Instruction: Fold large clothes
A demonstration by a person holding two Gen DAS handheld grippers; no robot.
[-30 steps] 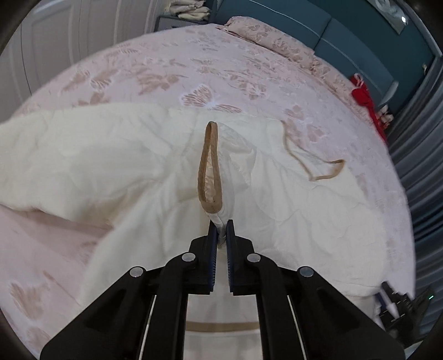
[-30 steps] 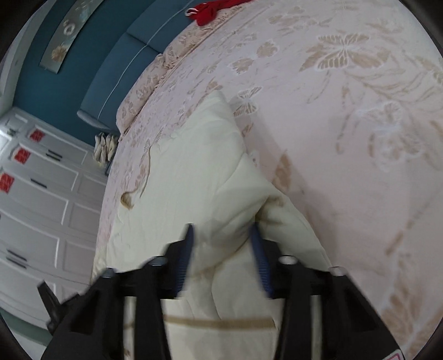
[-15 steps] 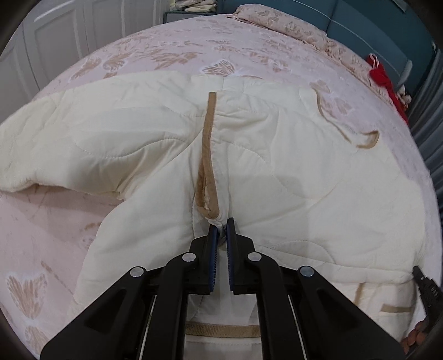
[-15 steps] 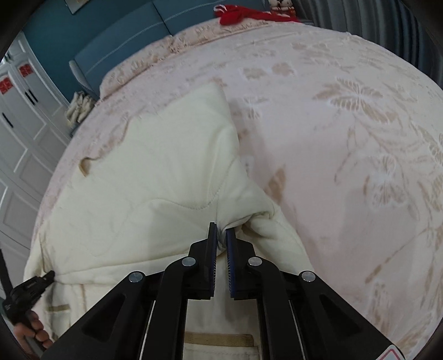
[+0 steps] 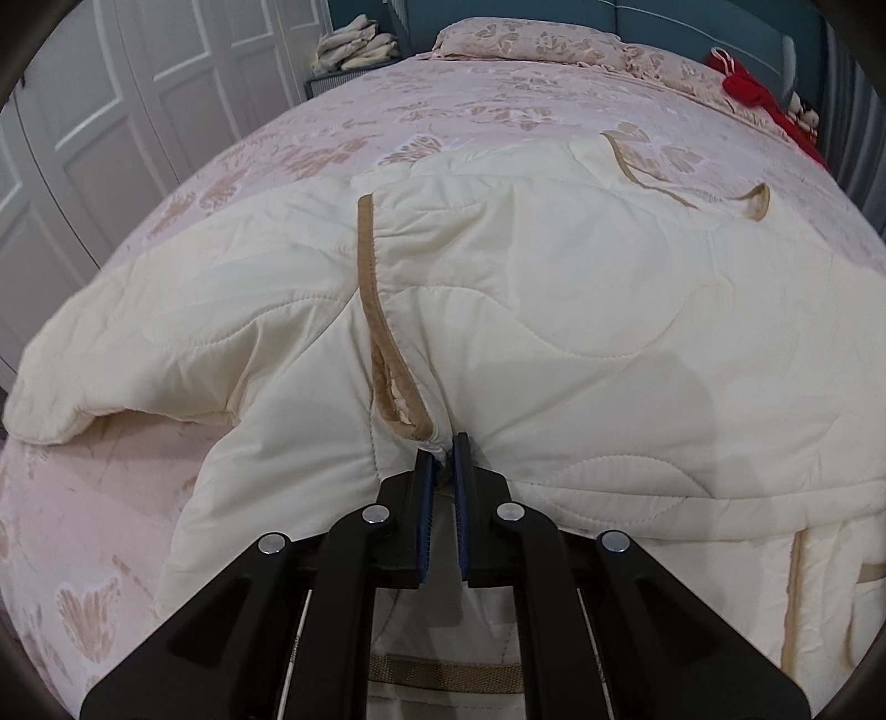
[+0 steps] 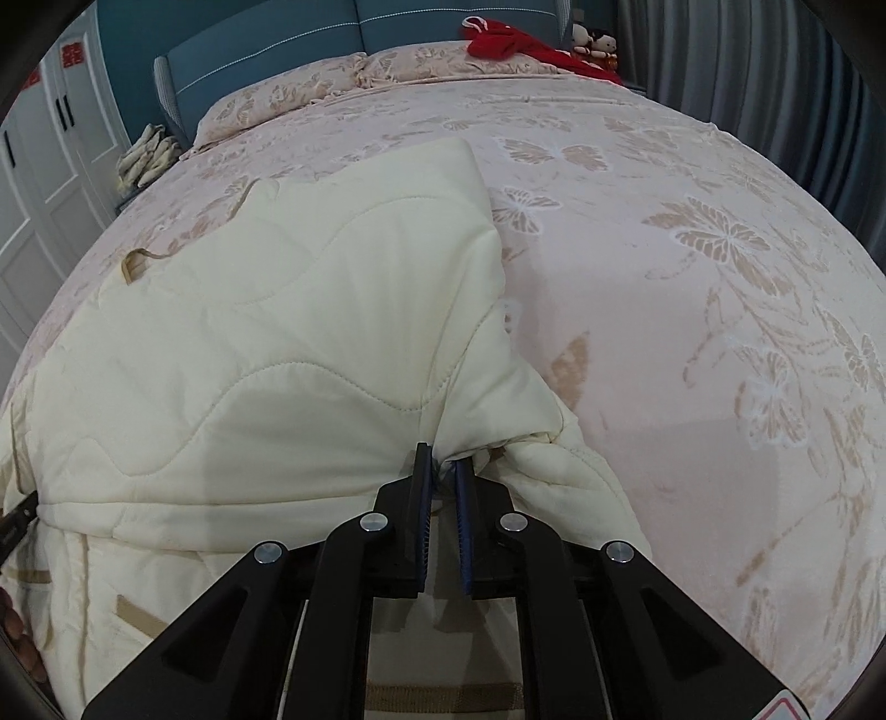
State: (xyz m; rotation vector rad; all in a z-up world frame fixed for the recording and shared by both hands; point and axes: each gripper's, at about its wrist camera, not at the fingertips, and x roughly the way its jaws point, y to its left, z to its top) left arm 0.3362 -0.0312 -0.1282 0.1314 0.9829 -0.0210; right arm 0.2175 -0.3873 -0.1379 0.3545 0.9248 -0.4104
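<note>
The cream quilted jacket (image 5: 554, 310) with tan trim lies spread across my bed, folded over on itself, its sleeve (image 6: 421, 232) lying flat, cuff pointing toward the pillows

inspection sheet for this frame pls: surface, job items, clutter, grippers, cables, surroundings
Surface: bed with a pink butterfly-print cover, mostly bare on the right of the right wrist view.
Job's things: cream quilted garment with tan trim, spread on the bed, one layer folded over itself.
Clutter: red cloth and small dolls near the headboard; pillow.
Grippers: left hand-held gripper shut on a pinch of the garment by the tan trim; right hand-held gripper pinching a fold at the garment's edge, its jaws opening slightly.
Cables: nothing seen.
Surroundings: white wardrobe doors, teal headboard, grey curtains, stacked pale linens.
</note>
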